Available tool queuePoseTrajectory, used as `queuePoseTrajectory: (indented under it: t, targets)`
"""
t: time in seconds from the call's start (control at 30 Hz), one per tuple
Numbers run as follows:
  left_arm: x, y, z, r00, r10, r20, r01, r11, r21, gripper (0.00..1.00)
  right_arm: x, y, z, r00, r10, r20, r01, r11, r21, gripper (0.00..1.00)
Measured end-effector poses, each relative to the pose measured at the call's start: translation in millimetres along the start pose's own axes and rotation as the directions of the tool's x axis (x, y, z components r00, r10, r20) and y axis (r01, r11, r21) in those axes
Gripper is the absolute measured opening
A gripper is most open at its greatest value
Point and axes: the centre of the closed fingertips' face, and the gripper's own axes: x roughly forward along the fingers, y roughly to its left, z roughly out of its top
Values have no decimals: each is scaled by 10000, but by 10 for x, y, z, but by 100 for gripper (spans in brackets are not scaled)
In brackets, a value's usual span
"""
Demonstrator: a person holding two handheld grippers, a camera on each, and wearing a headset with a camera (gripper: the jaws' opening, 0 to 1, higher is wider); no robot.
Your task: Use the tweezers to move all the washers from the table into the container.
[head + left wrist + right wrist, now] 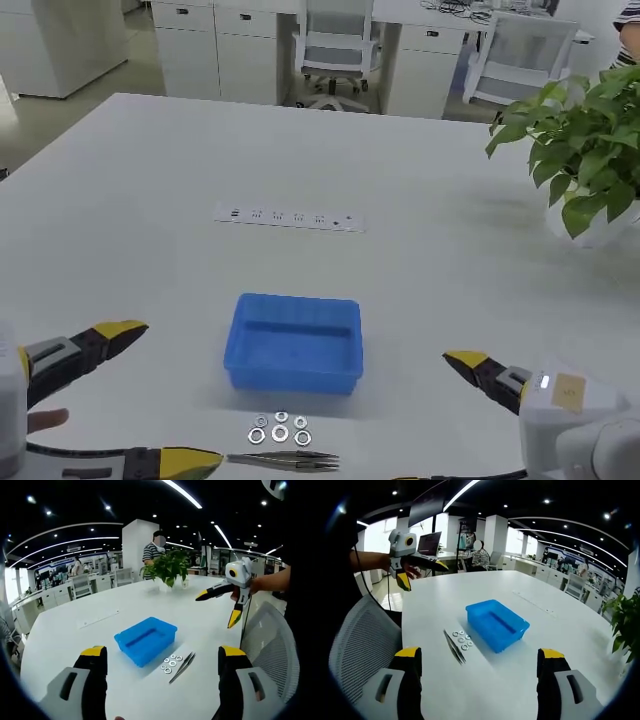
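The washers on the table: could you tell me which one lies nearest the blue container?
The middle washer of the row facing the container, farthest from the tweezers.

Left gripper [162, 651]: jaws spread wide, yellow tips level with each other and pointing forward. Right gripper [480, 653]: jaws likewise spread wide; in the left gripper view it is held raised by the right hand [260, 584], one jaw pointing sideways and the other downward. The left hand [411, 571] grips its unit from behind, forearm [370, 559] bare and extended.
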Motion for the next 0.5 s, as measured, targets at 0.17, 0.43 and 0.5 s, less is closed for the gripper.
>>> queuePoseTrajectory:
  t: [0.17, 0.43, 0.5]
  targets:
    - [1, -4, -9, 10000, 0, -10, 0, 10000, -20, 98, 1, 1, -9, 10000, 7, -44, -7, 10000, -9, 97]
    - [17, 4, -25, 10000, -44, 14, 44, 9999, -99, 98, 10, -17, -9, 10000, -18, -67, 17, 10000, -24, 97]
    - [22, 10, -32, 10000, -43, -3, 43, 9999, -100, 98, 12, -18, -9, 10000, -11, -74, 11, 10000, -29, 97]
